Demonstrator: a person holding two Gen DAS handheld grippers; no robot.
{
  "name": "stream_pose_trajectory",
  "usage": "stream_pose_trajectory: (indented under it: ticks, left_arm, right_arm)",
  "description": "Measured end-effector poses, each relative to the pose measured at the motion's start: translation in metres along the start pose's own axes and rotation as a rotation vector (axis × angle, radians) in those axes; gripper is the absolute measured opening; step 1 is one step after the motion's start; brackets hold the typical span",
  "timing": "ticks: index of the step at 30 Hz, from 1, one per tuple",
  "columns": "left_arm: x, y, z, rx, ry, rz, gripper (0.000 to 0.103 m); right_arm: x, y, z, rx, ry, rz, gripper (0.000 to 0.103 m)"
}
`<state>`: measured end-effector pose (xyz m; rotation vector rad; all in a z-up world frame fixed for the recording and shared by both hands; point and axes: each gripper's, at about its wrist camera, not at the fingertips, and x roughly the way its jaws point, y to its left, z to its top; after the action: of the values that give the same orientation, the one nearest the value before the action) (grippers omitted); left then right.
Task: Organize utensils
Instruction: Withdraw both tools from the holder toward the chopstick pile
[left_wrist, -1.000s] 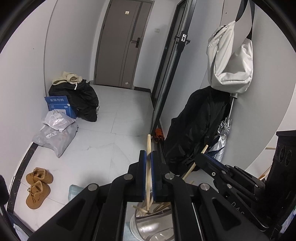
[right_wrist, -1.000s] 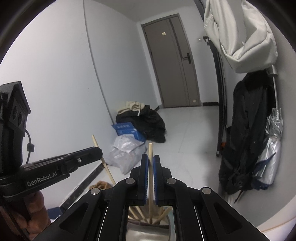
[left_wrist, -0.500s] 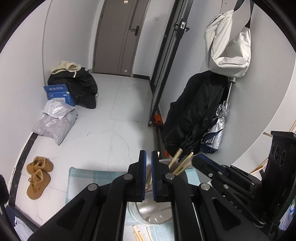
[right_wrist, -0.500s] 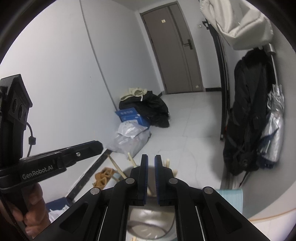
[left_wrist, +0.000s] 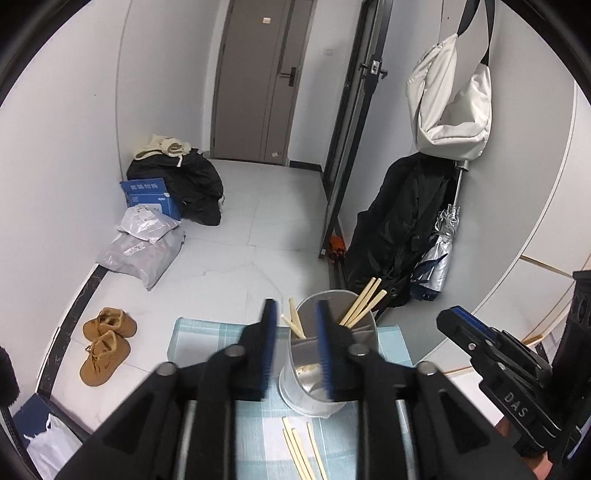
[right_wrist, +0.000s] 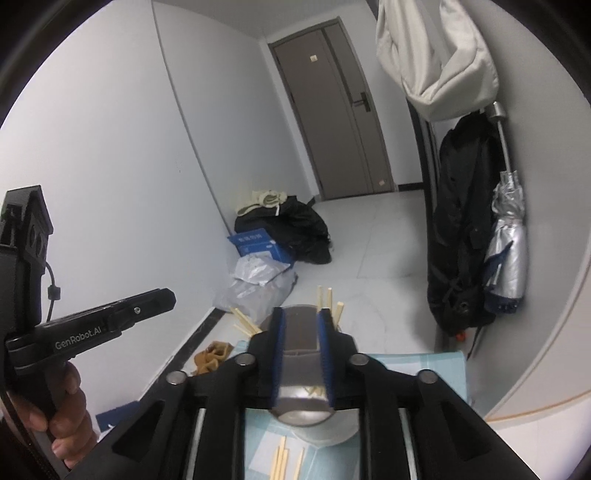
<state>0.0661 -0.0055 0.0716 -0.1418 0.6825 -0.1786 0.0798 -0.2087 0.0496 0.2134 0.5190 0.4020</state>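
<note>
**Both claws released above the chopstick cup**

Change from one second ago: each claw was then clenched on a single upright chopstick. Now the left claw (left_wrist: 294, 345) and the right claw (right_wrist: 301, 350) both stand spread apart with nothing between the pads. The chopsticks they carried now stand in the cup, and both cameras have tipped down toward the table.

Task item: the metal cup (left_wrist: 325, 384) stands upright on a pale blue checked mat (left_wrist: 207, 338). In the left view it sits at about 1 o'clock from the claw's centre, with the claw's right finger in front of its wall. In the right view the cup (right_wrist: 301, 334) lies directly between the spread fingers. Wooden chopsticks (left_wrist: 364, 301) lean out over the rim toward 1 o'clock; a second group leans toward 11 o'clock. Loose chopsticks (left_wrist: 301, 452) lie flat on the mat at 6 o'clock from the cup, just beside its base.

Surroundings: brown shoes (left_wrist: 105, 343) sit on the floor at 9 o'clock. Grey parcels (left_wrist: 144, 247) and a blue box (left_wrist: 147, 195) lie against the left wall, with a black bag behind them. A black coat (left_wrist: 402, 225), a silver umbrella (left_wrist: 437, 254) and a white bag (left_wrist: 448, 107) hang at 2 o'clock. A grey door (left_wrist: 258, 81) closes the far end. The right claw's body occupies the left view's lower right edge.
</note>
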Motion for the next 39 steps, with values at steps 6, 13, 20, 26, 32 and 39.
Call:
stream_pose_trajectory:
  ticks: [6, 13, 20, 26, 32, 39]
  left_arm:
    - [-0.021, -0.004, -0.013, 0.013, -0.048, 0.021, 0.045]
    - [-0.036, -0.006, -0.033, 0.008, -0.092, 0.043, 0.067]
    - [-0.043, -0.003, -0.055, -0.002, -0.106, 0.051, 0.080]
    - [-0.039, -0.002, -0.078, 0.014, -0.100, 0.067, 0.085]
    - [-0.030, 0.008, -0.096, -0.012, -0.104, 0.111, 0.090]
    - [-0.010, 0.017, -0.113, -0.026, -0.056, 0.101, 0.090]
  right_arm:
    - [-0.028, 0.005, -0.014, 0.004, -0.036, -0.024, 0.040]
    - [-0.054, 0.008, -0.035, 0.014, -0.061, -0.042, 0.056]
    - [-0.065, 0.008, -0.057, 0.015, -0.061, -0.063, 0.072]
    - [-0.066, 0.010, -0.078, 0.001, -0.043, -0.081, 0.080]
    - [-0.061, 0.007, -0.098, 0.001, -0.008, -0.120, 0.084]
    - [-0.051, -0.001, -0.118, -0.011, 0.040, -0.162, 0.084]
